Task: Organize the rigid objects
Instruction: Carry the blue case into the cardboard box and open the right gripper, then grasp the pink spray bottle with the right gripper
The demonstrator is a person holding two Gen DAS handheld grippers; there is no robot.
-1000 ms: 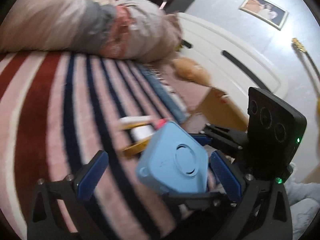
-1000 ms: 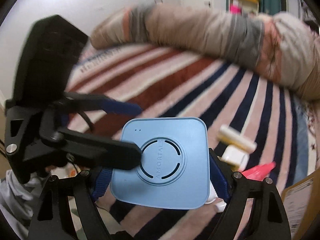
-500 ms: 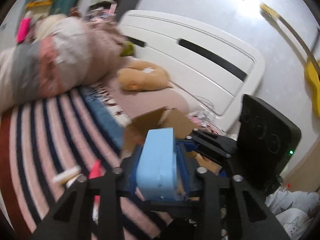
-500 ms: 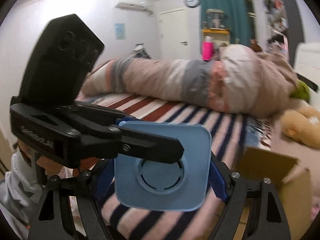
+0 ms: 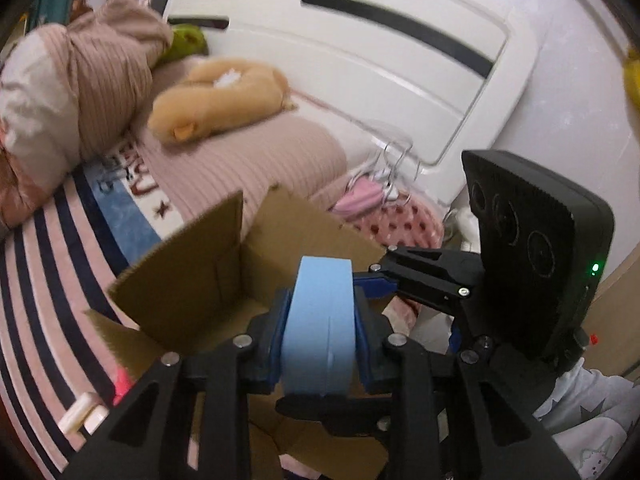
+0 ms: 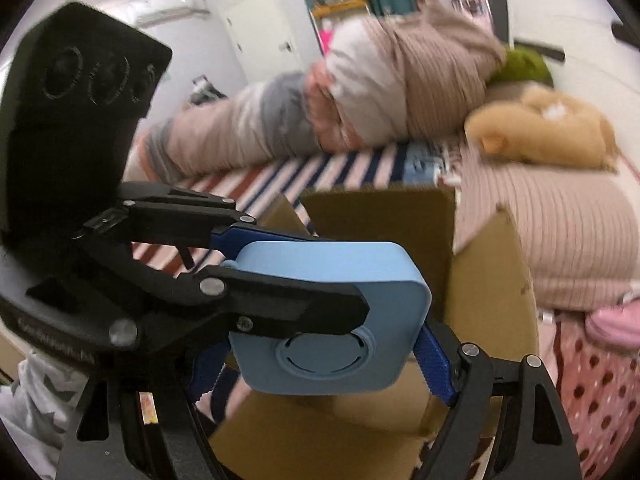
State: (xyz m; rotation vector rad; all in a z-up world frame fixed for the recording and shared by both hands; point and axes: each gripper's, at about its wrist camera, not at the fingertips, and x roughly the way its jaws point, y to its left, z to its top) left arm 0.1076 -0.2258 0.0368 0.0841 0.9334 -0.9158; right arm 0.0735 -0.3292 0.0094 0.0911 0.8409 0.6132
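Plastic, matte and pale blue, the rounded-square box (image 5: 318, 320) sits edge-on between the left gripper (image 5: 320, 320) fingers, which pinch its two broad faces with ribbed blue pads (image 5: 280, 328); it hangs over the open brown cardboard carton (image 5: 192, 280), whose corrugated flaps stand up on the near left; the right gripper (image 6: 320, 356), seen from its own camera, has its blue-padded fingers (image 6: 434, 364) at the box's left and right sides, but whether they press it or stand just off it I cannot tell; that view alone shows the box's flat face with a raised circular grille (image 6: 326, 354) and the left gripper's black finger (image 6: 288, 306) lying across it; the left view alone shows a small white block (image 5: 82, 414) and a pink item (image 5: 122, 386) on the striped plush blanket (image 5: 44, 280) near left of the carton; farther off lie a tan plush toy (image 5: 216, 100), a ribbed beige pillow (image 5: 240, 168) and a glossy white headboard (image 5: 360, 60).
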